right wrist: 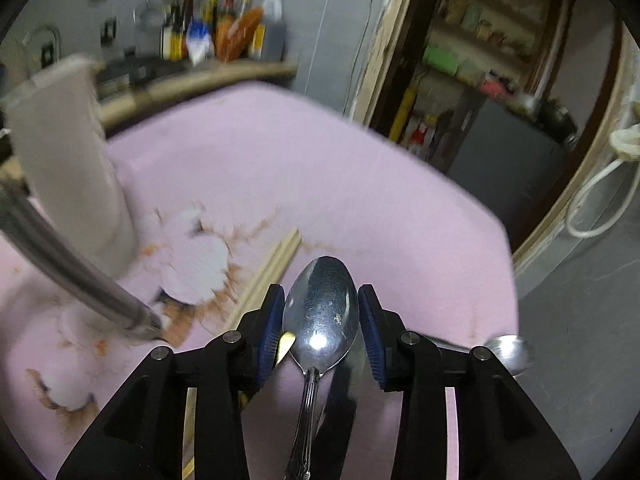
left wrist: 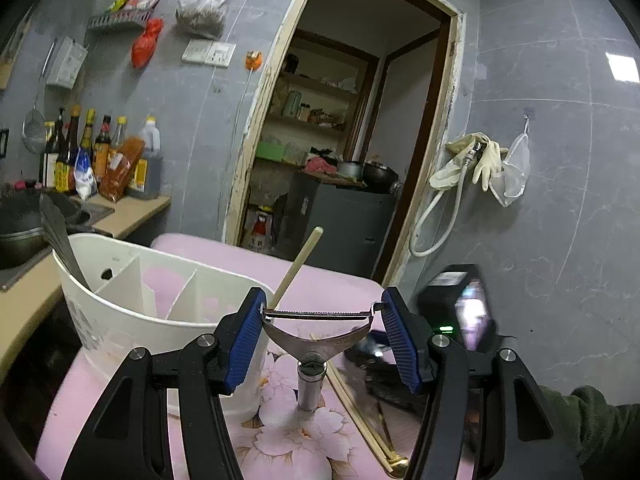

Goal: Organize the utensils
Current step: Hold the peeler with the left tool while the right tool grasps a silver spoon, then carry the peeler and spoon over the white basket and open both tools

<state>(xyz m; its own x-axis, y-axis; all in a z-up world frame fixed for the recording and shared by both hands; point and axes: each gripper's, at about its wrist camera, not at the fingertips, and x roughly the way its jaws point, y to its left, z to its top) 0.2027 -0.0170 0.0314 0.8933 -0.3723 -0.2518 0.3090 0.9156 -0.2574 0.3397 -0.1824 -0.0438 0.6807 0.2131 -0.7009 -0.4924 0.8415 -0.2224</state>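
Observation:
My left gripper (left wrist: 322, 316) is shut on the head of a steel Y-shaped peeler (left wrist: 318, 334), held upright beside a white divided utensil holder (left wrist: 160, 304). The holder has a dark utensil (left wrist: 60, 232) in its left compartment and a wooden chopstick (left wrist: 298, 266) leaning at its right. My right gripper (right wrist: 320, 312) is shut on a steel spoon (right wrist: 320, 312), bowl up, above the pink floral tablecloth (right wrist: 320, 168). The peeler's handle (right wrist: 72, 272) and the holder (right wrist: 76, 168) show blurred at the left of the right wrist view. Wooden chopsticks (right wrist: 268, 268) lie on the cloth.
A second spoon (right wrist: 508, 350) lies at the table's right edge. More chopsticks and a gold utensil (left wrist: 372, 424) lie on the cloth below the peeler. The right gripper's body (left wrist: 460, 312) is close on the right. A counter with bottles (left wrist: 92, 156) and a pot (left wrist: 20, 228) is left.

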